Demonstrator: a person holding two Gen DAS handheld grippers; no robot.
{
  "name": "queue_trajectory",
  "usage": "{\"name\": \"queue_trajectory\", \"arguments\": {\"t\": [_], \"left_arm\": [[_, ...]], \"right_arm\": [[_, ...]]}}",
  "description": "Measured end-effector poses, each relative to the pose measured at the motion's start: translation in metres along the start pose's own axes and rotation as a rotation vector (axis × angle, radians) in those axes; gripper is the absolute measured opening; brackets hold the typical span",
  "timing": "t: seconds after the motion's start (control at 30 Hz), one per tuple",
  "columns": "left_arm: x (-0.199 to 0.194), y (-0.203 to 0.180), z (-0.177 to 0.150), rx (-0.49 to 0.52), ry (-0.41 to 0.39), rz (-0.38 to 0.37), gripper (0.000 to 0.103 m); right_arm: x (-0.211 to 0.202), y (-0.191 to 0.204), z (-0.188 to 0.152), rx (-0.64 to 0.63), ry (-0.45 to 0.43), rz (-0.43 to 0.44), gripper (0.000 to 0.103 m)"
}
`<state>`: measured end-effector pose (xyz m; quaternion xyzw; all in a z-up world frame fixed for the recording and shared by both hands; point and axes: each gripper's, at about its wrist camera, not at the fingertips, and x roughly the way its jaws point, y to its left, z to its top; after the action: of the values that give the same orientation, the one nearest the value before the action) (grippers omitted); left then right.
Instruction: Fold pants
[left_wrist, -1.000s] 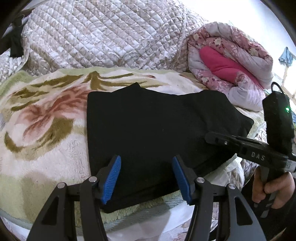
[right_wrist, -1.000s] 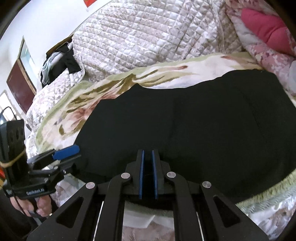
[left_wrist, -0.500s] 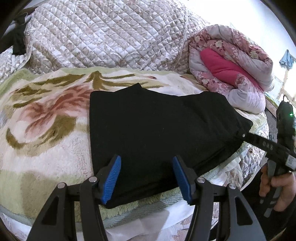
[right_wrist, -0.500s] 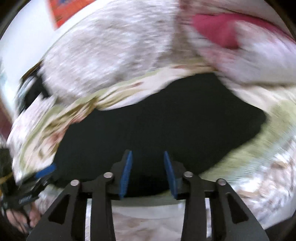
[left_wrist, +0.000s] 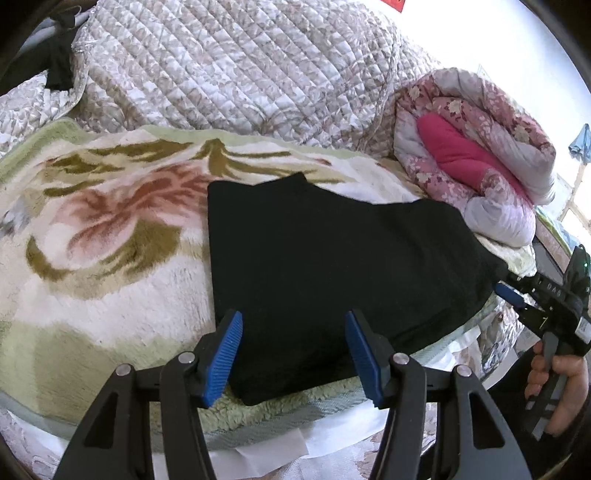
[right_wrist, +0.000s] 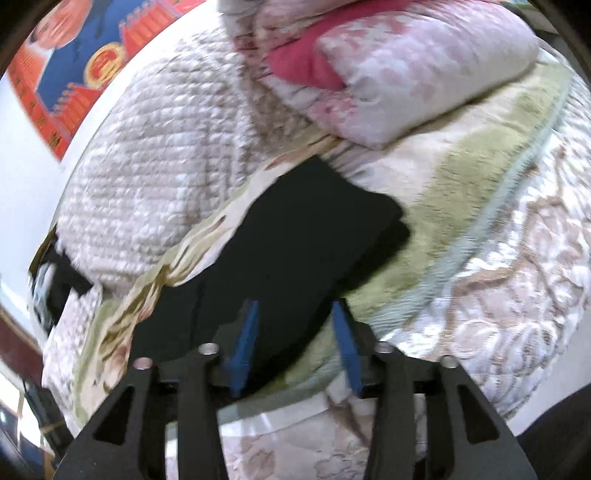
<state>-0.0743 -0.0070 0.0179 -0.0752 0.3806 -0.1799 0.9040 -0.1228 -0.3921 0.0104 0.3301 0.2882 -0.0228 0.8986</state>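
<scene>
The black pants (left_wrist: 332, 266) lie folded flat on the flowered blanket (left_wrist: 103, 236); in the right wrist view the pants (right_wrist: 295, 240) stretch away to the upper right. My left gripper (left_wrist: 293, 350) hovers open over their near edge, nothing between its blue pads. My right gripper (right_wrist: 295, 336) is at the pants' right end, its jaws opening and apart from the cloth. In the left wrist view the right gripper (left_wrist: 511, 295) shows at the far right, held by a hand (left_wrist: 557, 380), its blue tip just off the pants' corner.
A quilted cover (left_wrist: 236, 66) is heaped behind the blanket. A rolled pink floral duvet (left_wrist: 476, 158) lies at the right rear. The bed's edge with white sheeting (left_wrist: 273, 454) runs below the grippers. A red and blue poster (right_wrist: 74, 55) hangs on the wall.
My right gripper let go of the pants' near edge, opened, and swung right to their right end, rolling as it went. The left gripper stayed put and open.
</scene>
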Motion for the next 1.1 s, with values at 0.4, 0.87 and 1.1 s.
{"name": "queue_trajectory", "arguments": {"t": [0.4, 0.87, 1.1], "left_arm": [[0.003, -0.003, -0.002, 0.021, 0.004, 0.013, 0.061], [0.008, -0.011, 0.003, 0.056, 0.02, 0.077, 0.061], [0.003, -0.008, 0.008, 0.045, 0.013, 0.091, 0.061]], "right_arm": [[0.031, -0.027, 0.022, 0.145, -0.007, 0.051, 0.047], [0.058, 0.0, 0.052, 0.018, 0.047, 0.022, 0.025], [0.041, 0.052, 0.056, -0.144, 0.043, 0.071, 0.021]]}}
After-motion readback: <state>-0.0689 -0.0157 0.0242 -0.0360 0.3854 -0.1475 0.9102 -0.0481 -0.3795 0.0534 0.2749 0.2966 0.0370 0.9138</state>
